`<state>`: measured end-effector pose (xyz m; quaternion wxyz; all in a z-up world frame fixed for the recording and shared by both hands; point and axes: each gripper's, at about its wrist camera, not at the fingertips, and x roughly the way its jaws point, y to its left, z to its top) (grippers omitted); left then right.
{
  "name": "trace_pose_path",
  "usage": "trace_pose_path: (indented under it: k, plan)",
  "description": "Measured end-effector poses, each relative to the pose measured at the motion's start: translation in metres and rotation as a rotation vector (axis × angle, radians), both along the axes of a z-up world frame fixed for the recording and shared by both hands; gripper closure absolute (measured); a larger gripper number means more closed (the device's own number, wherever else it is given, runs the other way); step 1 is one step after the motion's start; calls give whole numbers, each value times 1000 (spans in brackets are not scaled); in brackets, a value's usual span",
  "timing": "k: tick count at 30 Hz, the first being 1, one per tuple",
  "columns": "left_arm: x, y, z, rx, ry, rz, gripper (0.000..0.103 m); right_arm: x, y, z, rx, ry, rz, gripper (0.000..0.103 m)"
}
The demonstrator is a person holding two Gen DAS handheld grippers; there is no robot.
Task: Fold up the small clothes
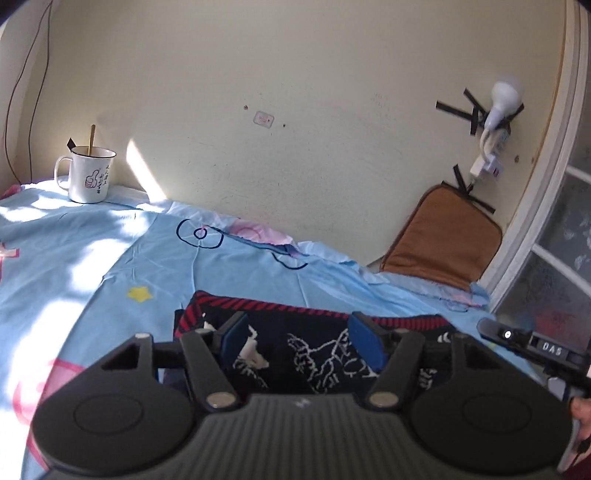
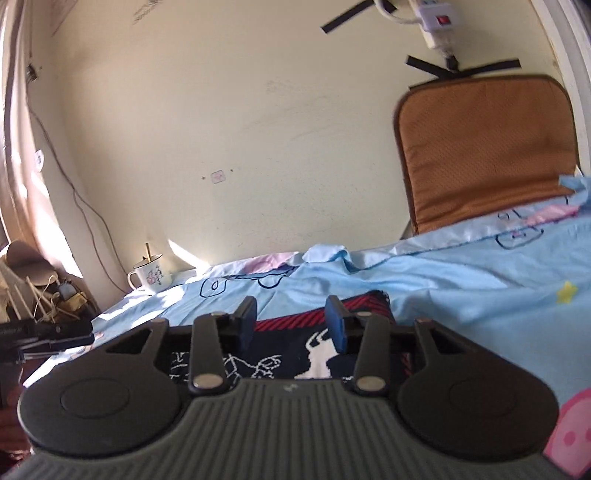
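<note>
free: bare blue bedsheet [image 1: 110,258] left of and beyond the dark knitted garment [image 1: 314,332] | far left: enamel mug [image 1: 90,173] against the wall | far right: brown cushion [image 1: 443,243] leaning on the wall | overhead: taped power strip [image 2: 437,22], bulb [image 1: 504,99]

A white mug [image 1: 88,173] with a stick in it stands on the far left corner of the light blue patterned sheet [image 1: 110,266], well apart from the brown cushion [image 1: 443,240] propped against the wall [image 1: 295,92] (beyond the sheet's right end), below a taped-up power strip [image 2: 437,22]
</note>
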<state>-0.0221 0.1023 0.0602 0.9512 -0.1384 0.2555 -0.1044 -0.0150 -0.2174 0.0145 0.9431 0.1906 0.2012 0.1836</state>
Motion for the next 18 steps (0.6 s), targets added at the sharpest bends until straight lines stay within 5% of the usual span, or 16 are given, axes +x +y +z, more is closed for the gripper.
trace_pose_path:
  k: [3, 4, 7, 18]
  plan:
    - [20, -11, -35, 96, 103, 27, 43, 11, -6, -35, 33, 121, -14, 58]
    - [22, -11, -45, 101, 116, 23, 43, 7, -11, -43, 70, 96, -11, 59]
    - [14, -16, -50, 147, 62, 23, 42, -1, -20, -44, 132, 90, -12, 61]
    - [11, -9, -47, 90, 44, 17, 37, -6, -26, -46, 204, 78, -22, 60]
